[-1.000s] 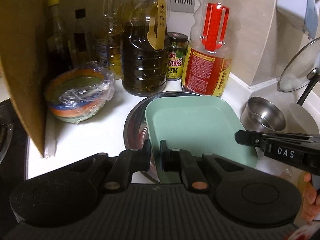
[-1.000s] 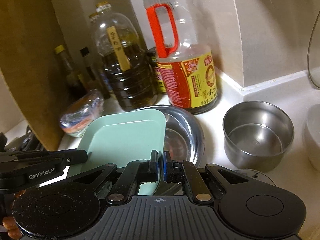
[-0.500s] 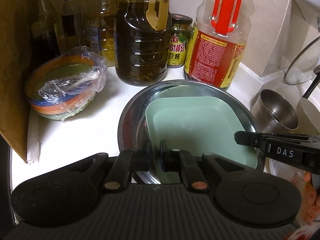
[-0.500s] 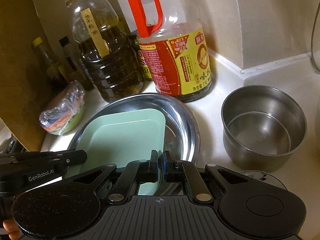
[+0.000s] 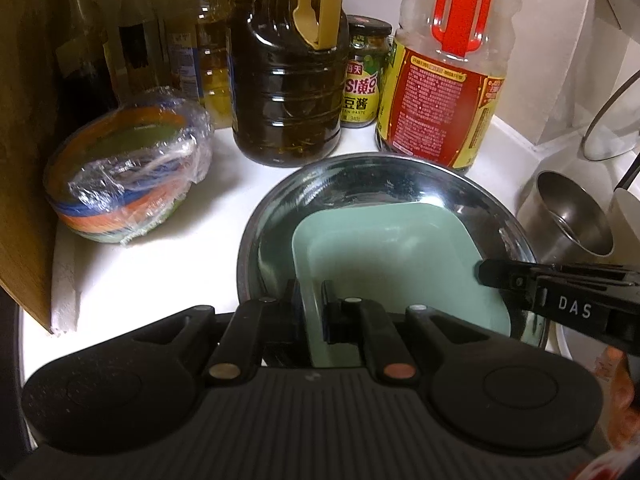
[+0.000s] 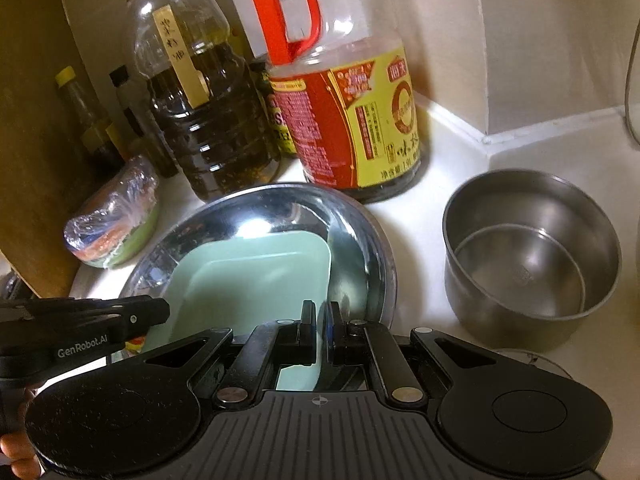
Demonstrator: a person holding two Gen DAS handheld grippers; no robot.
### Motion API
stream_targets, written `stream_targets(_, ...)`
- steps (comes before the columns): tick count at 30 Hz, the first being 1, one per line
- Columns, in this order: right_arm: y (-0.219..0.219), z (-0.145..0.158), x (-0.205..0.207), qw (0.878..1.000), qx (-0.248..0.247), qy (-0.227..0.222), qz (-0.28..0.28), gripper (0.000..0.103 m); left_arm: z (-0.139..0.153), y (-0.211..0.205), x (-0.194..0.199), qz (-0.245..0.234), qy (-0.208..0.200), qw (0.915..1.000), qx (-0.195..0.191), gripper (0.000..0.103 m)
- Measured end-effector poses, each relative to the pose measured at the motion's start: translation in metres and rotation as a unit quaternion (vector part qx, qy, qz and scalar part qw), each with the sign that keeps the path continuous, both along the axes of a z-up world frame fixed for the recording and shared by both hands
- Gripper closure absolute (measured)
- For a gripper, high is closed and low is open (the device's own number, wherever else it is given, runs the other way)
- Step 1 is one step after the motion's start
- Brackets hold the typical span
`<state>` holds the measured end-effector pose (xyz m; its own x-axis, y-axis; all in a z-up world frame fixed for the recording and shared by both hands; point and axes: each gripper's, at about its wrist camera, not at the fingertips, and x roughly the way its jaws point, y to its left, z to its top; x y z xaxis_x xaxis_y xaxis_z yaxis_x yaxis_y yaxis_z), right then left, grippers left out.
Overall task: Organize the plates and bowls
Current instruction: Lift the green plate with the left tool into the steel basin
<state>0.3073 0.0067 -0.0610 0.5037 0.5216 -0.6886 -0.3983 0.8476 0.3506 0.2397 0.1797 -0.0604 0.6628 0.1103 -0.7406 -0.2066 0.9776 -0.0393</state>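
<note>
Fingers [image 5: 334, 316], left gripper [image 5: 310, 312]: closed on near-left rim of green plate [image 5: 384, 256]. Right gripper [image 6: 322, 328]: clamped on the plate's near-right rim. Plate: square, sitting low inside steel basin [image 5: 280, 216] on the white tabletop [image 5: 168, 264], apparently resting there. Hazards: uneven letting go could tip the plate against the sloped basin wall; a dragged rim could shove the basin into the red-handled bottle [image 5: 440, 92] just behind it; steel pot [image 6: 532, 256] stands close on the right.
</note>
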Motion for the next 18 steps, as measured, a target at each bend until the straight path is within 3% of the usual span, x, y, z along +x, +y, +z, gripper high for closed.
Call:
stream_targets(9,-0.013,0.018,-0.011,0.999,0.017,-0.030,-0.002,0.095,0.021,-0.009,-0.014,-0.009,-0.016,0.9998,0.012,0.089)
stream_targets(12,-0.019,0.027,-0.021,0.999,0.017,-0.038,0.002,0.080,0.028,-0.015,-0.022,-0.012,-0.017,0.9997,0.013,0.086)
stream_targets(14,-0.024,0.032,-0.029,0.999,0.022,-0.038,0.002,0.064,0.033,-0.020,-0.029,-0.013,-0.018,0.9997,0.011,0.086)
stream_targets(18,-0.038,0.042,-0.048,0.999,0.029,-0.039,0.000,0.062,0.040,-0.029,-0.046,-0.012,-0.015,0.9998,0.005,0.085)
